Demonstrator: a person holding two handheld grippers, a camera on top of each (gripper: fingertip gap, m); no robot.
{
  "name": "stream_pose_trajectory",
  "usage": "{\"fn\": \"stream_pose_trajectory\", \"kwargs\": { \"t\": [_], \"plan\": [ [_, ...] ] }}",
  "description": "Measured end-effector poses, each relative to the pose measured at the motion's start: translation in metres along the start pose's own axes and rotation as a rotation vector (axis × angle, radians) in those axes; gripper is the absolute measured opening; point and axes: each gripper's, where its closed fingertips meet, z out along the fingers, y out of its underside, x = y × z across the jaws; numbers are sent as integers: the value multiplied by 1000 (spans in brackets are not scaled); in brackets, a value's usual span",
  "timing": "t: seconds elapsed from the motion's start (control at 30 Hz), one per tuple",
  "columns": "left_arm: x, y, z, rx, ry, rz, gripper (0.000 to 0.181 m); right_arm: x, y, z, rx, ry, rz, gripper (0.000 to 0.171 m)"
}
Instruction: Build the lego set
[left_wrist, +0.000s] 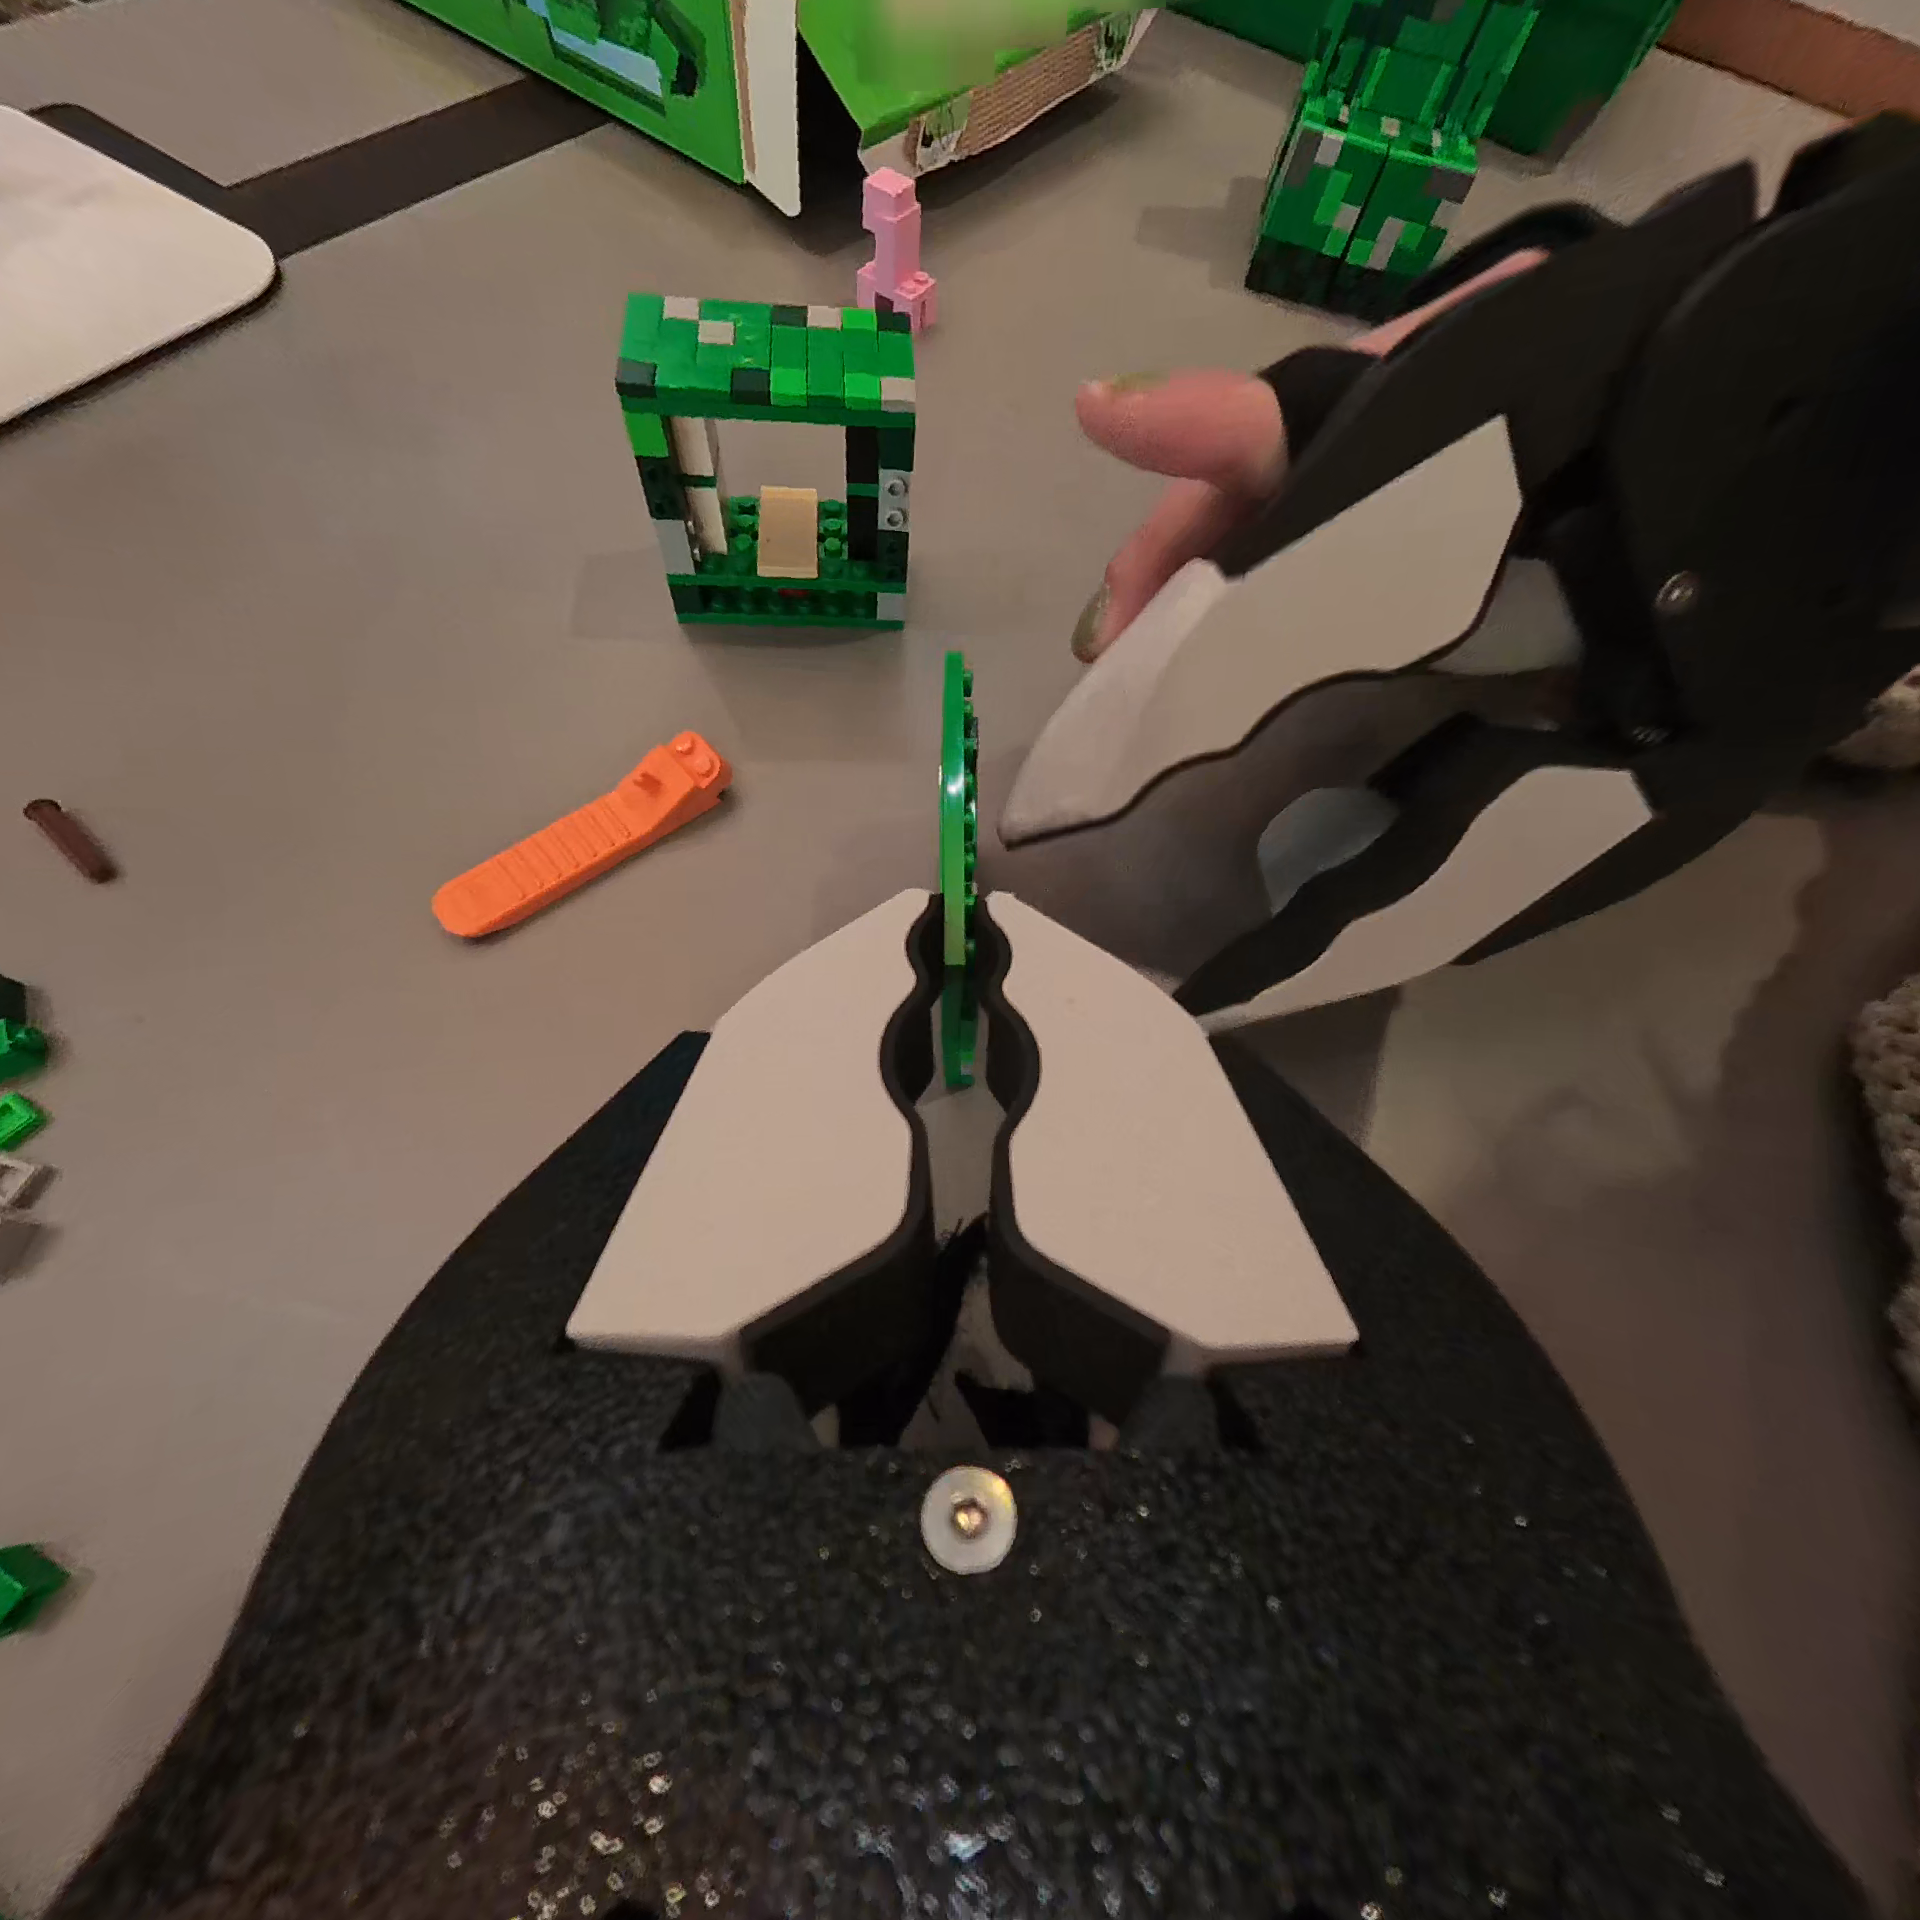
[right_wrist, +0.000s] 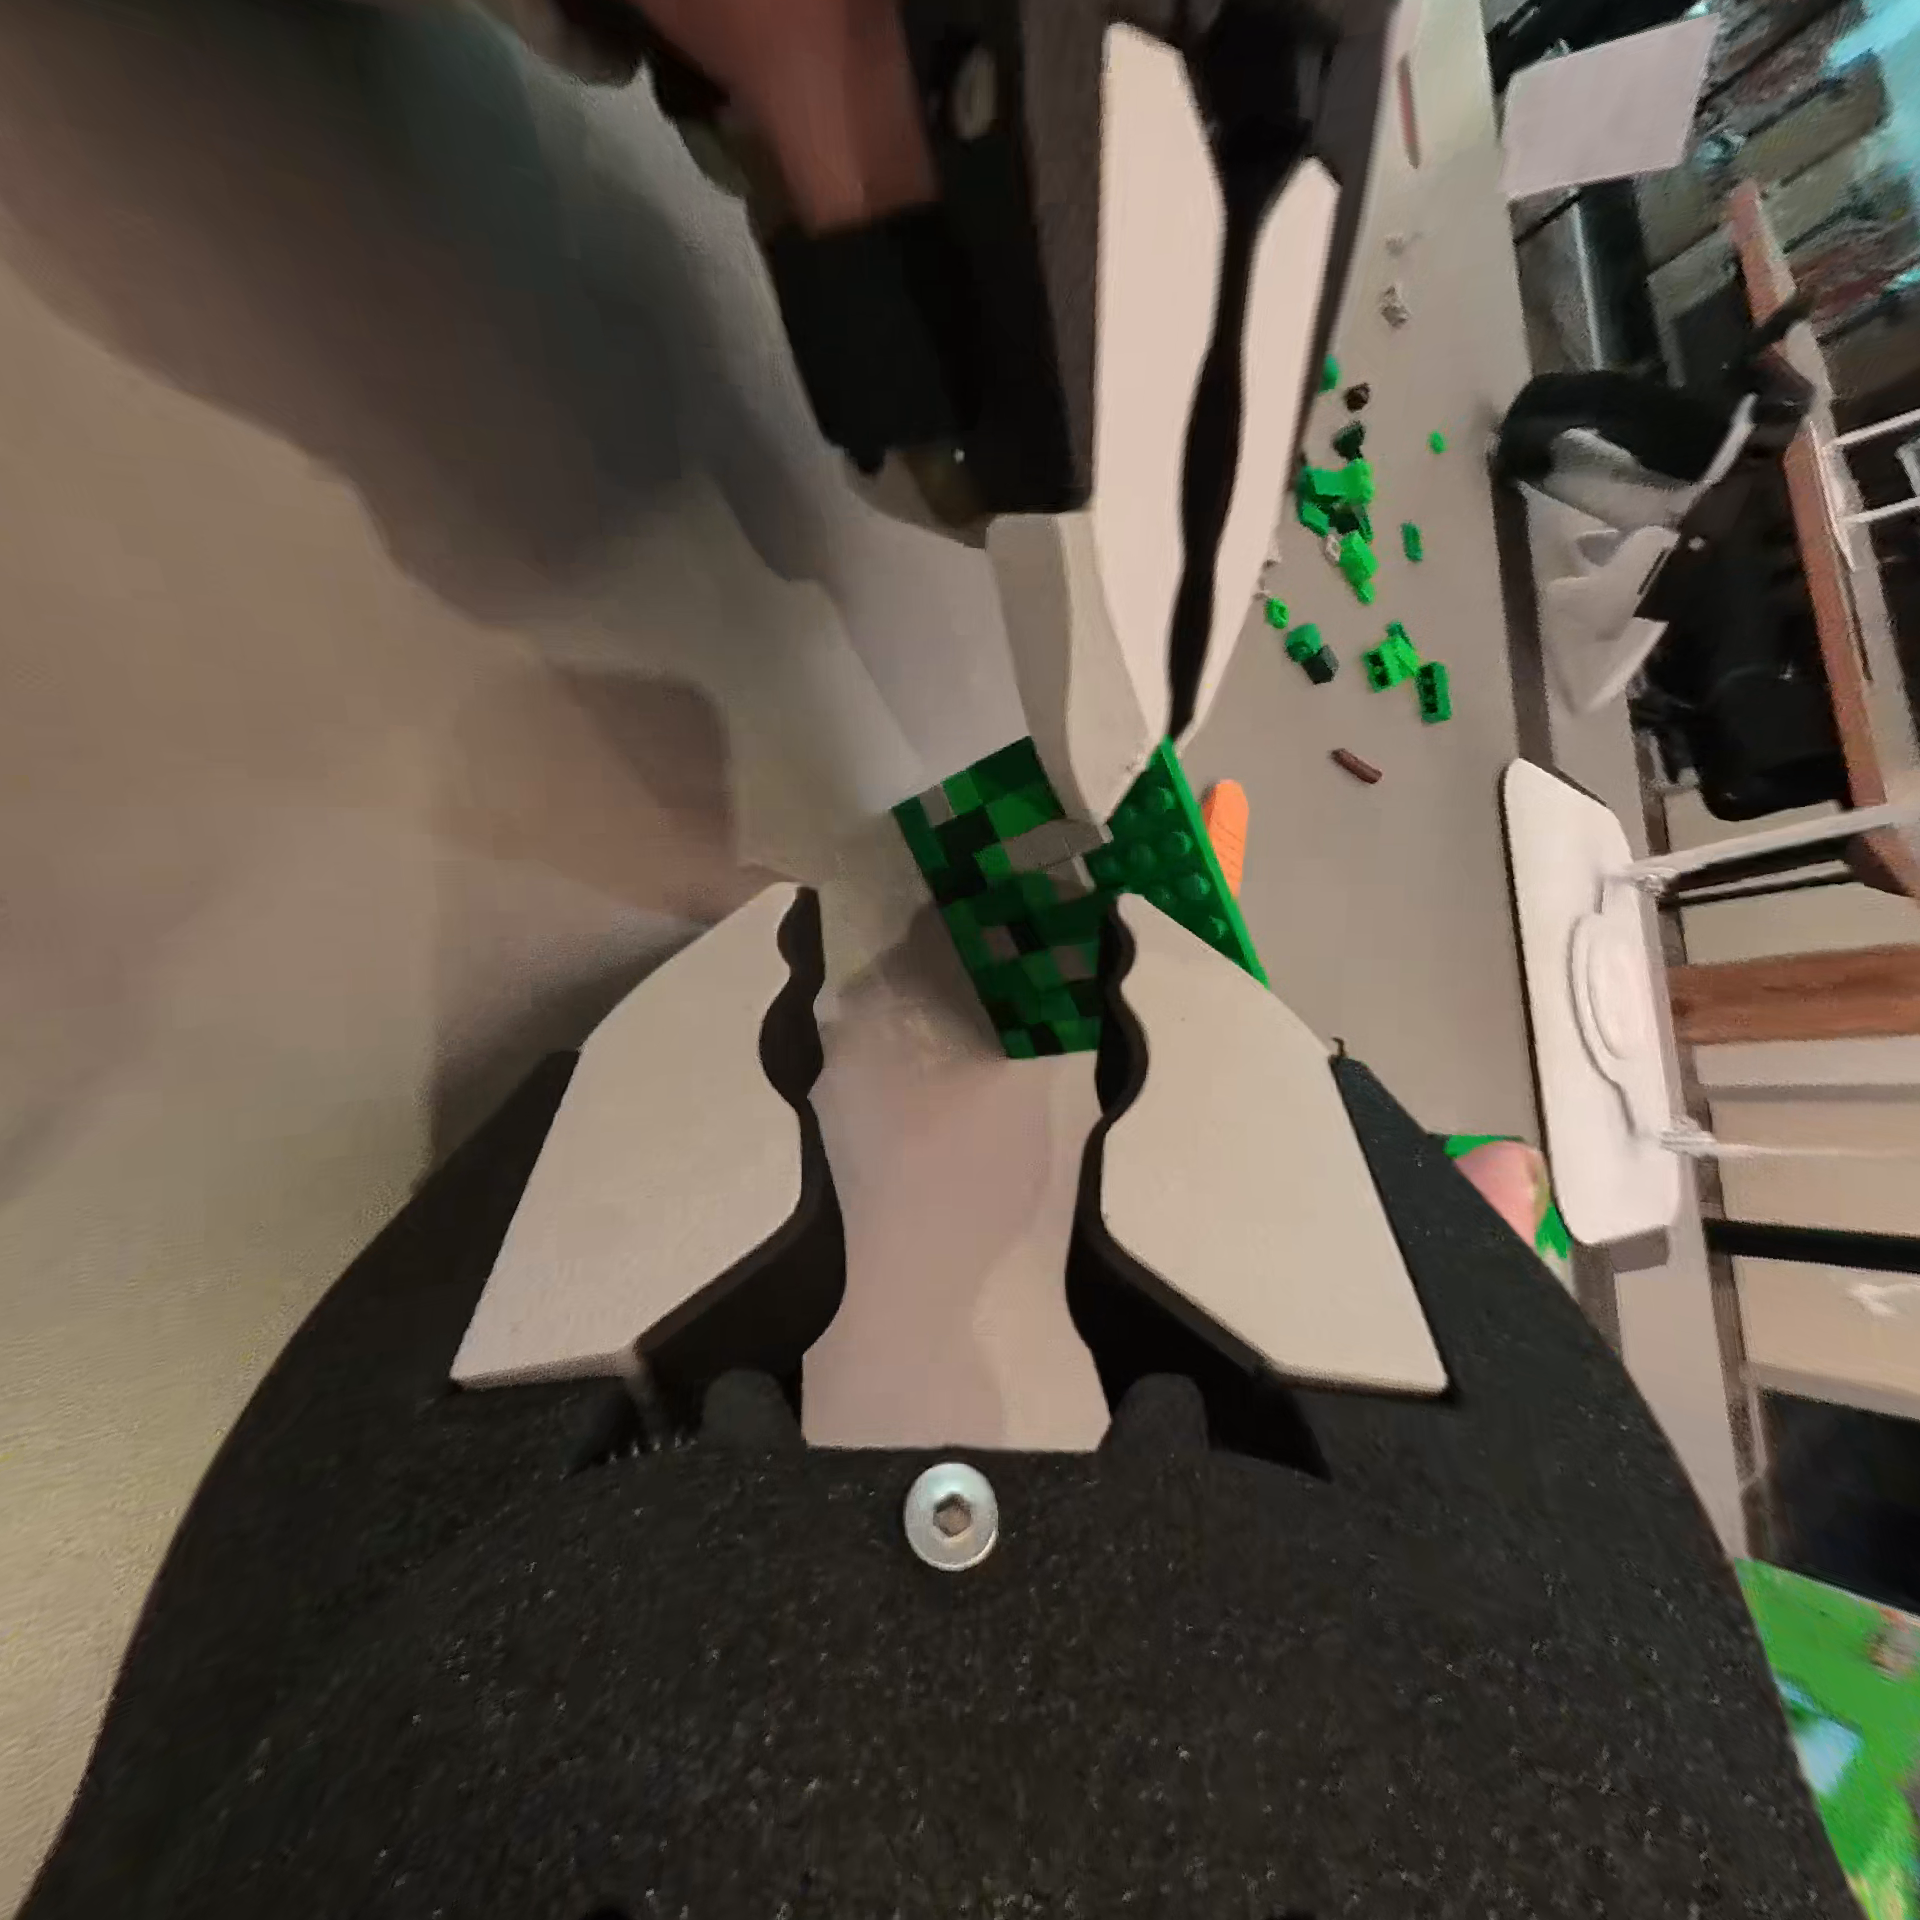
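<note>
The left gripper has its jaws clenched on the edge of a flat green lego plate tiled in mixed green, black and grey squares, holding it upright on edge above the grey bench. The right gripper has its jaws released, spread wide and empty, pointing at the plate's tiled face from just beside it. Farther out on the bench stand a green lego frame wall, an orange brick separator tool, a pink lego figure and a green blocky lego figure, with loose green bricks scattered well apart.
</note>
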Motion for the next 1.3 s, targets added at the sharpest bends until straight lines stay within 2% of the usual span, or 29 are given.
{"fn": "stream_pose_trajectory", "kwargs": {
  "t": [0.17,0.63,0.83,0.97,1.07,1.3],
  "plan": [
    [0,-1,1,-8,-5,-21,4,-7,-3,8,-3,-5,3,59],
    [-1,0,1,-16,3,-20,4,-5,-4,11,-6,-31,61,55],
    [0,-1,1,33,18,1,5,-7,-5,10,0,-33,67,57],
    [2,9,6,-13,39,26,15,-5,-3,10,6,-31,88,59],
    [3,18,14,-47,29,61,12,-5,-1,10,9,-33,101,60],
    [-5,14,19,-43,-39,103,6,-3,0,10,21,-11,87,59]
  ]
}}
